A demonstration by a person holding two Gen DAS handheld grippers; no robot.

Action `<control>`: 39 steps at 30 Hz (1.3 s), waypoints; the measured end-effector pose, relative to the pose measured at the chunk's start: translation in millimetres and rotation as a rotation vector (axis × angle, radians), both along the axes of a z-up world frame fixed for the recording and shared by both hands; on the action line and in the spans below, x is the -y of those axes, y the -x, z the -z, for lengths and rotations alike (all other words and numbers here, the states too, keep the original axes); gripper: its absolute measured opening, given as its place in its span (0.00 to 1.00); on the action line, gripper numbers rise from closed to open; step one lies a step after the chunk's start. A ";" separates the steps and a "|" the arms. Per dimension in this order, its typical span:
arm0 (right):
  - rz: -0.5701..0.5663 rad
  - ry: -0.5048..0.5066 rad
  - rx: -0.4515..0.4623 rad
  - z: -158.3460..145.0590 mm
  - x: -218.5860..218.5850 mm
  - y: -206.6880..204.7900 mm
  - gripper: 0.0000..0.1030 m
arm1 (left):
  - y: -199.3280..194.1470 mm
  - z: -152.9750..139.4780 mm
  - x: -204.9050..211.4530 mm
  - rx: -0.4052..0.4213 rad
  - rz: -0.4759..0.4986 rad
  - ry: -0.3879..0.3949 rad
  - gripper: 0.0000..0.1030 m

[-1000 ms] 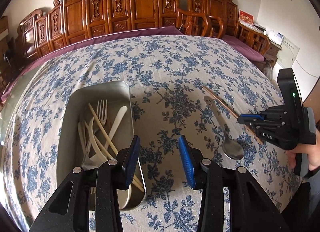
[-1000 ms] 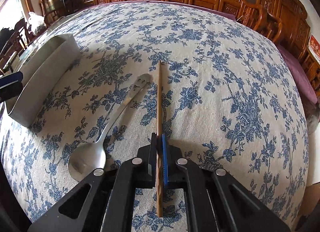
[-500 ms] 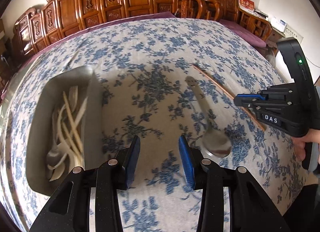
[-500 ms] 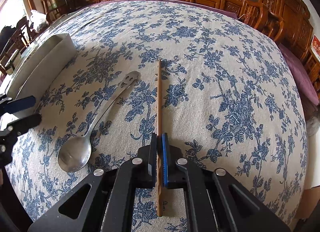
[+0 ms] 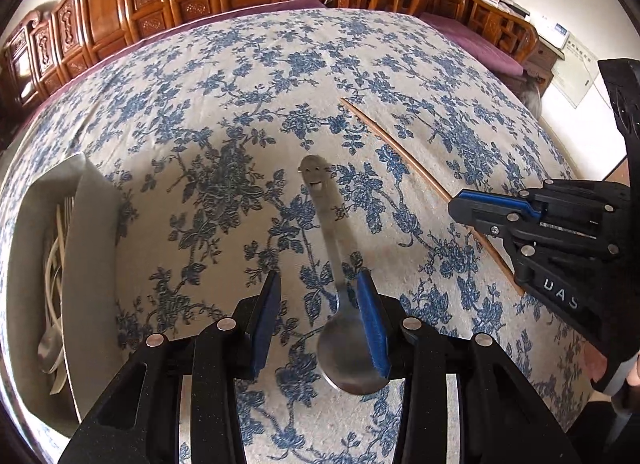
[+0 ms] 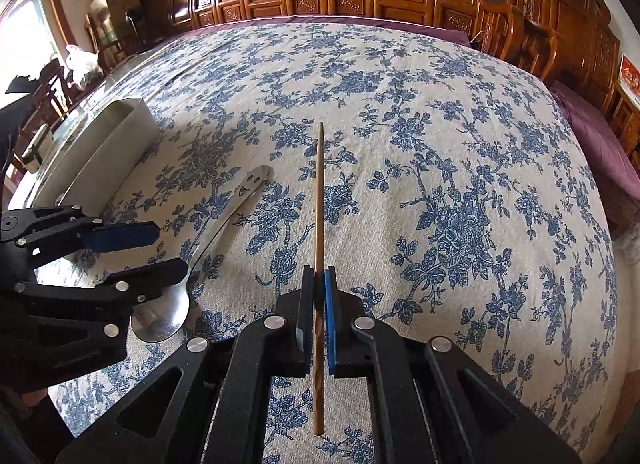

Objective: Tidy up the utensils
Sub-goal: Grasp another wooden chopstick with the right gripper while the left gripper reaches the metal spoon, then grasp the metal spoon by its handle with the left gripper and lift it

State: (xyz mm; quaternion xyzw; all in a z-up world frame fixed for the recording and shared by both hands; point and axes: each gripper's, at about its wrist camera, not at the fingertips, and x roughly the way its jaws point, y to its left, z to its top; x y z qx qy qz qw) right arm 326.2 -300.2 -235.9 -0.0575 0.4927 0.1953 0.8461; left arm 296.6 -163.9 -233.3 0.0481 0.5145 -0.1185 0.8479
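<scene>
The right claw (image 6: 319, 296) pinches a wooden chopstick (image 6: 319, 199). The left claw (image 5: 318, 300), spread and just narrowing, straddles the spoon (image 5: 340, 292) on the table (image 5: 440, 75); pads not pressing.

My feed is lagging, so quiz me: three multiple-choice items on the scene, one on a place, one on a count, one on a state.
1. Where is the spoon?
A. in the tray
B. on the cloth
C. in the right gripper

2. How many chopsticks lie outside the tray?
A. one
B. two
C. three

3. How do the right gripper's jaws stand?
A. wide open
B. shut on nothing
C. shut on the chopstick

Key: 1 B, it lies flat on the floral cloth; 2 A, only one shows there; 3 C, the stick sits clamped between the pads.
</scene>
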 end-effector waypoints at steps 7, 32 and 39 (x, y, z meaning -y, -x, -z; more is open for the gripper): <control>0.012 -0.017 0.004 -1.1 4.7 -1.5 0.06 | -7.3 6.9 14.0 -0.014 0.000 -0.042 0.28; 0.012 -0.016 0.013 -4.1 2.3 -0.5 0.06 | -13.3 11.6 16.1 -0.039 0.005 -0.013 0.05; 0.001 -0.003 0.015 -2.6 -5.8 -0.8 0.06 | -5.4 -4.3 2.5 0.013 -0.003 -0.028 0.05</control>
